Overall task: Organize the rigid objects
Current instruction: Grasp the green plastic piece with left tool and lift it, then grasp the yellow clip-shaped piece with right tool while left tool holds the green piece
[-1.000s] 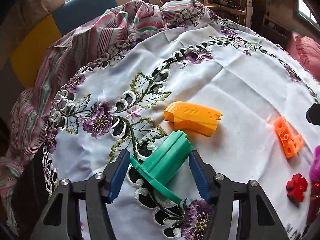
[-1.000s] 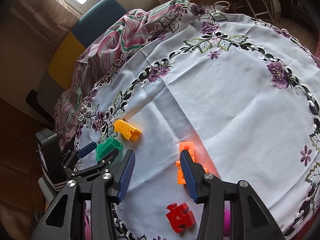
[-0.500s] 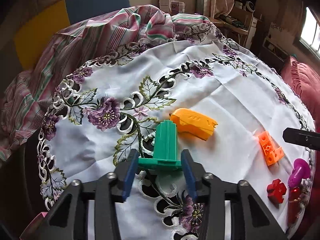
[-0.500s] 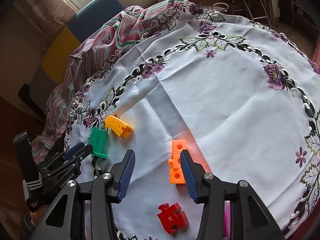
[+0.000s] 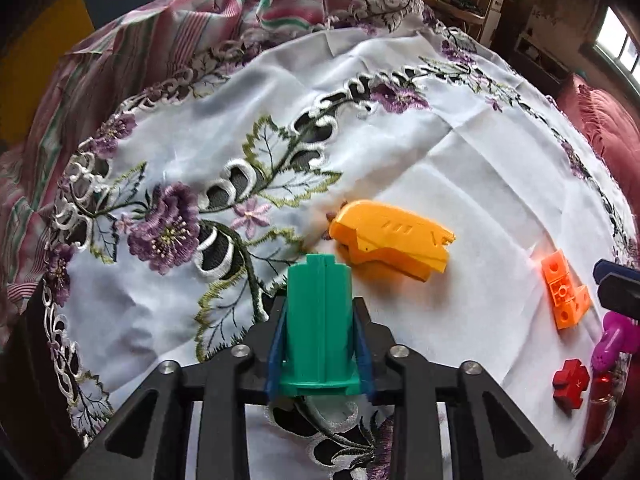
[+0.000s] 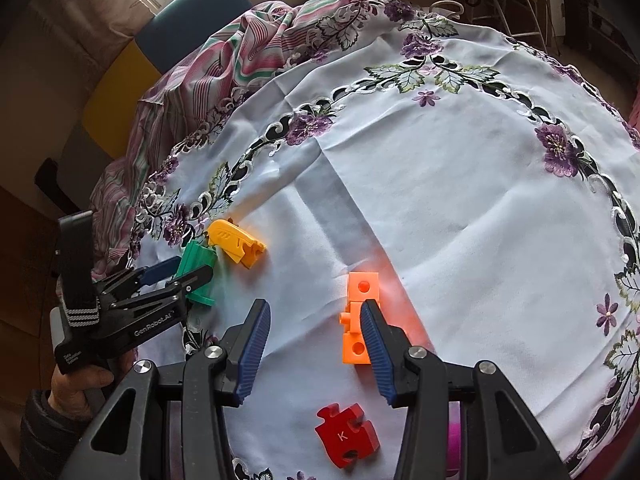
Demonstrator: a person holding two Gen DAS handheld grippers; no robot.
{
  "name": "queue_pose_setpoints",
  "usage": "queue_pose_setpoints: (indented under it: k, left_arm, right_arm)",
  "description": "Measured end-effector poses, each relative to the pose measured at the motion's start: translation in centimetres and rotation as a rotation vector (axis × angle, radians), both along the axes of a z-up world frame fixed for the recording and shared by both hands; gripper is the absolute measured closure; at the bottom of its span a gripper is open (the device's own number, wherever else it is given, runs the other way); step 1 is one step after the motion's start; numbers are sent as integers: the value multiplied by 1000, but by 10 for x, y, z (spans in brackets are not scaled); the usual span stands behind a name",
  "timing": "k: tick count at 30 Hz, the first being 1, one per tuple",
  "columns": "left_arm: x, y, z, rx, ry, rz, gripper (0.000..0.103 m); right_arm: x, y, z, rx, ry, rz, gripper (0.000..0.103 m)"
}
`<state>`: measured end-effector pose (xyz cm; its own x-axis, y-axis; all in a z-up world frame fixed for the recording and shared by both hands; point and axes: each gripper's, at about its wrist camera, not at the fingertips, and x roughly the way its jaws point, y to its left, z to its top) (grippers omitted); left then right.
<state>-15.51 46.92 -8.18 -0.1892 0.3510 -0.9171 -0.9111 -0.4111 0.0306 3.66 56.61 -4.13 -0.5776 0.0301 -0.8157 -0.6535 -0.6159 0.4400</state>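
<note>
My left gripper point(image 5: 320, 344) is shut on a green plastic part point(image 5: 320, 320), its blue pads pressing both sides; it also shows in the right wrist view point(image 6: 196, 266). A yellow-orange curved part point(image 5: 394, 240) lies just beyond it on the white embroidered cloth. My right gripper point(image 6: 316, 344) is open and empty above the cloth. An orange block piece point(image 6: 358, 320) lies beside its right finger. A red puzzle piece point(image 6: 346, 434) marked K lies nearer, between the fingers.
A pink-purple object point(image 5: 612, 340) lies at the table's right edge by the red piece point(image 5: 570, 378). A striped cloth point(image 5: 224, 12) is bunched at the table's far side. A blue and yellow chair point(image 6: 168, 40) stands behind the table.
My left gripper has closed on the green part, which turned from slanted to pointing straight ahead between the fingers. My right gripper stayed open and shifted slightly.
</note>
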Motion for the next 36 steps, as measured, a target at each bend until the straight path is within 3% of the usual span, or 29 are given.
queue_pose_setpoints:
  k: [4,7,10,16,22,26,35,36]
  left_arm:
    - [10,-14,6,61,25,23,73]
    - [11,-33,21,125,-16,79,73]
    - [22,-55,40,171,-7,122,73]
    - [49,-104,70,246,8,200,73]
    - [66,-147,85,292,-18,293,73]
    - [73,-176,94,324,-29,352,73]
    - [73,-236,94,327,-14,520,73]
    - [74,-242,95,327,-3,534,73]
  right_arm:
    - [-1,-1,2,16,2,9,56]
    - [-3,-3,2,26,-4,20,56]
    - [-5,-7,3,40,-11,39,56]
    - [-21,-28,6,88,-28,146,56]
    - [-77,-50,13,227,-83,330,56]
    - [-122,-45,1,319,-158,397,56]
    - [-178,-38,-44,336,-285,480,56]
    - [-177,-41,-44,360,-274,479,70]
